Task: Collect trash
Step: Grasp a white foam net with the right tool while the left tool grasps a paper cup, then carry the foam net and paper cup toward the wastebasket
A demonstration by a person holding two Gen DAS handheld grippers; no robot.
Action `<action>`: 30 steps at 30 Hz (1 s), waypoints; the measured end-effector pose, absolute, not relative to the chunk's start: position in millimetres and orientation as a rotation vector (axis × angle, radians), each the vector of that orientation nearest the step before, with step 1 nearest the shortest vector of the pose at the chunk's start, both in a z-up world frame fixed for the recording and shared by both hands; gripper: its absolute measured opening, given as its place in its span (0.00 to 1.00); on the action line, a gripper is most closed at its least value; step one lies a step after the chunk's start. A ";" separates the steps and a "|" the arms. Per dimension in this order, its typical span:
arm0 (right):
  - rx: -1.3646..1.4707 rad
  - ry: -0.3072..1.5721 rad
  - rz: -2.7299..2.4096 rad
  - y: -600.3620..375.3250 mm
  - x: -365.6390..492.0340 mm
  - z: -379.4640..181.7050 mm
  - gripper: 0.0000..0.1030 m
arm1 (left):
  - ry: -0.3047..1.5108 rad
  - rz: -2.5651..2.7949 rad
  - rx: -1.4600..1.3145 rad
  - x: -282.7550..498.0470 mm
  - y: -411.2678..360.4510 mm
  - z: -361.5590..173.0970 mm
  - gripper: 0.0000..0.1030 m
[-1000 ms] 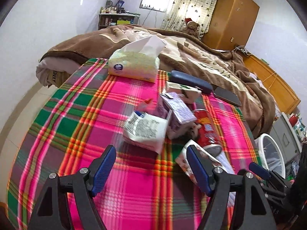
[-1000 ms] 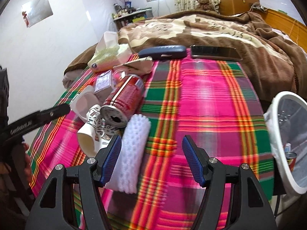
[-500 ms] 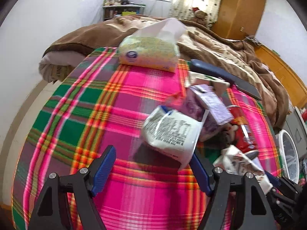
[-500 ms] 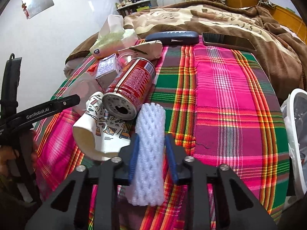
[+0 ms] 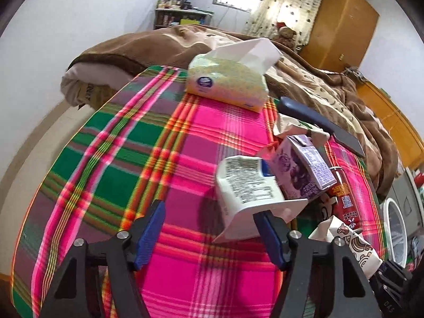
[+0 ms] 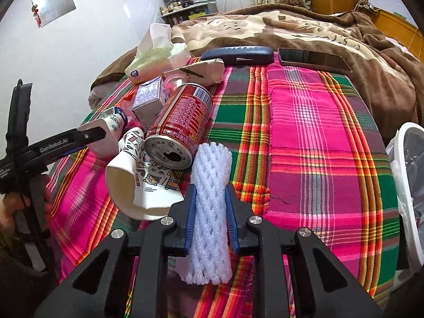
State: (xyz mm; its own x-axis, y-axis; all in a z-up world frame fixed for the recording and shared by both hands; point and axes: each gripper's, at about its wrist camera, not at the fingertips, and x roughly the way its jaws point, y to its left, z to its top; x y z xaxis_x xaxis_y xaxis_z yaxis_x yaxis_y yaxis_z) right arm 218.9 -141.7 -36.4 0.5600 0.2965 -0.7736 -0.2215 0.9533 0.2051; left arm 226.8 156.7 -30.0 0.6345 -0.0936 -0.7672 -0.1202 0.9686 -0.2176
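My right gripper [image 6: 210,212] is shut on a white foam fruit net [image 6: 210,206] lying on the plaid cloth. Left of it lie a crushed paper cup [image 6: 137,182] and a red can [image 6: 180,124] on its side. My left gripper [image 5: 209,228] is open. A white crumpled carton [image 5: 246,185] sits just ahead of its right finger [image 5: 270,238]. A purple milk carton [image 5: 304,169], the red can [image 5: 341,196] and the paper cup [image 5: 349,243] lie to the right of it. The left gripper also shows in the right wrist view [image 6: 87,137].
A tissue pack [image 5: 230,79], a dark glasses case [image 6: 238,54] and a phone [image 6: 315,61] lie at the cloth's far end. A brown blanket [image 6: 331,29] covers the bed behind. A white bin [image 6: 408,185] with a bag stands off the right edge.
My right gripper has moved left and closed on the foam net. My left gripper has moved forward up to the white carton.
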 end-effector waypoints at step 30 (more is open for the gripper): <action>0.120 0.846 0.280 -161.4 209.2 -20.2 0.19 | 0.816 -0.054 -0.255 201.2 139.1 -7.9 0.11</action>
State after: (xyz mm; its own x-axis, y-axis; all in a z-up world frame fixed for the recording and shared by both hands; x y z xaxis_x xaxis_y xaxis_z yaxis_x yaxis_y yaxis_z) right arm 209.2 -161.4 -20.2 0.6292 0.2908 -0.7208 -0.1963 0.9568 0.2146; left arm 201.2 139.1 -7.9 0.6852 -0.1457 -0.7136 -0.0503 0.9680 -0.2459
